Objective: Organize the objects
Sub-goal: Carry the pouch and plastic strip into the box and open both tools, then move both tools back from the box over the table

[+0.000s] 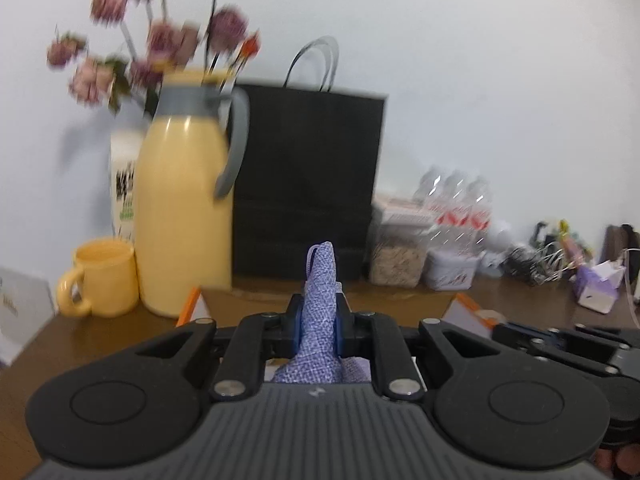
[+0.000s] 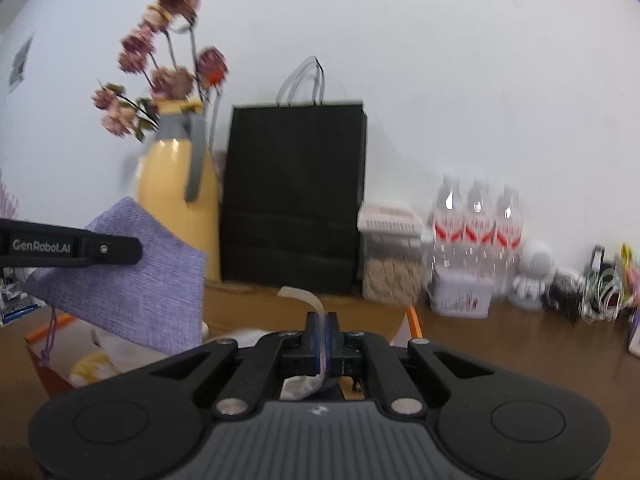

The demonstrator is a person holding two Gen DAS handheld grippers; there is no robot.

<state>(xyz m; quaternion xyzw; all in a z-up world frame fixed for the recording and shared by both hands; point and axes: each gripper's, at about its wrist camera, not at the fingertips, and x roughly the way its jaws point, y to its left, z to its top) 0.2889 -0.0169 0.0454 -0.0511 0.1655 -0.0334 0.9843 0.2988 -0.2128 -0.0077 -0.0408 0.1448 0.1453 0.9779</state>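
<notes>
Purple pouch [image 1: 318, 312] in L gripper [image 1: 318, 326]

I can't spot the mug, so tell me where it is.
The yellow mug shows only in the left wrist view, at the left on the table, right beside the yellow jug; contact is unclear.
</notes>
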